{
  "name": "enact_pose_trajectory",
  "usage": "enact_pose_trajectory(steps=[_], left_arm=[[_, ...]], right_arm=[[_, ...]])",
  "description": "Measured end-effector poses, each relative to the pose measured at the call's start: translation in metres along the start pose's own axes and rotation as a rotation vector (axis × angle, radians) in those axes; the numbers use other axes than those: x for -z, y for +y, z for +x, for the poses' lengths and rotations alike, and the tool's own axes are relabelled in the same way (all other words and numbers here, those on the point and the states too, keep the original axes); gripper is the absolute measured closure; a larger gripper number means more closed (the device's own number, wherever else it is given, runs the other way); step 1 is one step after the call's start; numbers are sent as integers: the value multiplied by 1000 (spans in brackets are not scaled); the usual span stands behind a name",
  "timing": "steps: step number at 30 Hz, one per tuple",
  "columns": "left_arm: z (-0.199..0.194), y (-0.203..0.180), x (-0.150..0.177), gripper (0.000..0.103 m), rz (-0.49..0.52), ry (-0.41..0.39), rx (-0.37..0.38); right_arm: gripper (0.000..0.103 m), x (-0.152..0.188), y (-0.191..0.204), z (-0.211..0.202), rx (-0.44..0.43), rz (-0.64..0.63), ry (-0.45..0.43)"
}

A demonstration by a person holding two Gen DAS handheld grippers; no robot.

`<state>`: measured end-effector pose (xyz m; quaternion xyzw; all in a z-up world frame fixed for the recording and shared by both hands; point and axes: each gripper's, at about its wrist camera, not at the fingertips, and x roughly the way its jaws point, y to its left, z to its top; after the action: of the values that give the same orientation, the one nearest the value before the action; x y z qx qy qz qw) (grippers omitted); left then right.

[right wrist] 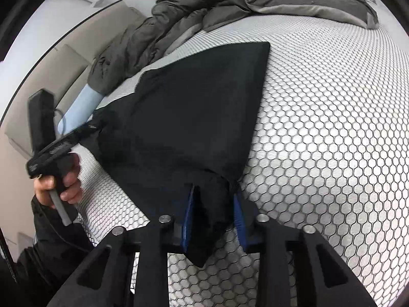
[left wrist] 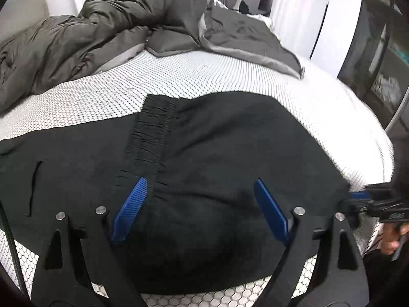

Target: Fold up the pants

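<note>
Right now your black pants [left wrist: 204, 158] lie spread across the bed [left wrist: 194, 76], on its white cover printed with a dark honeycomb pattern. In the left wrist view they fill the middle and lower part of the frame, with the gathered elastic waistband [left wrist: 153, 133] running from the centre down toward the lower left.

Your left gripper [left wrist: 200, 204] has its blue fingers [left wrist: 131, 209] spread wide above the cloth; nothing sits between them and they grip nothing. At the right edge of that view, your right gripper [left wrist: 363, 199] reaches the edge of the pants.

In the right wrist view, your right gripper [right wrist: 213, 209] has its fingers [right wrist: 189, 215] drawn close on a bunched fold of the pants at the lower centre of the frame, and the cloth fans out from there toward the upper middle. Your left hand [right wrist: 58, 179] shows at the left edge, wrapped around its gripper's handle.

A crumpled olive-grey duvet [left wrist: 107, 25] is heaped along the top of both views, well apart from the pants.
</note>
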<state>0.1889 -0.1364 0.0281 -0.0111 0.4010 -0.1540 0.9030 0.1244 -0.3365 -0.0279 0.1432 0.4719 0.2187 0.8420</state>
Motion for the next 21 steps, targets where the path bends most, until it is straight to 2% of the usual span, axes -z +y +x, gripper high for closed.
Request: enact_pose_trajectory(steps=[2, 4, 6, 7, 9, 11, 13, 15, 18, 20, 21], left_arm=[[2, -6, 2, 19, -12, 4, 15], [5, -9, 5, 19, -26, 1, 32], [5, -18, 7, 19, -14, -3, 48], [4, -26, 8, 19, 0, -3, 63], [-2, -52, 17, 19, 63, 5, 117], [-10, -87, 31, 19, 170, 3, 182], [-13, -121, 47, 19, 290, 9, 218], [-16, -153, 64, 19, 409, 7, 239], [-20, -178, 76, 19, 455, 7, 277], [-18, -186, 78, 24, 450, 2, 281], [-16, -190, 80, 42, 451, 5, 285]], right_arm=[[85, 4, 1, -10, -28, 4, -17], [85, 13, -1, -7, 27, -2, 13], [84, 19, -5, 5, 43, 7, 72], [83, 17, -4, 3, 36, 7, 58], [73, 12, -2, -12, 8, -3, 7], [53, 8, -5, -27, -5, 10, -68], [52, 2, -13, -30, 0, 55, -104], [52, 0, -25, -23, 23, 119, -92], [52, -3, -41, -15, 34, 191, -69], [52, -5, -45, -17, 27, 202, -81], [52, -7, -45, -18, 25, 202, -87]])
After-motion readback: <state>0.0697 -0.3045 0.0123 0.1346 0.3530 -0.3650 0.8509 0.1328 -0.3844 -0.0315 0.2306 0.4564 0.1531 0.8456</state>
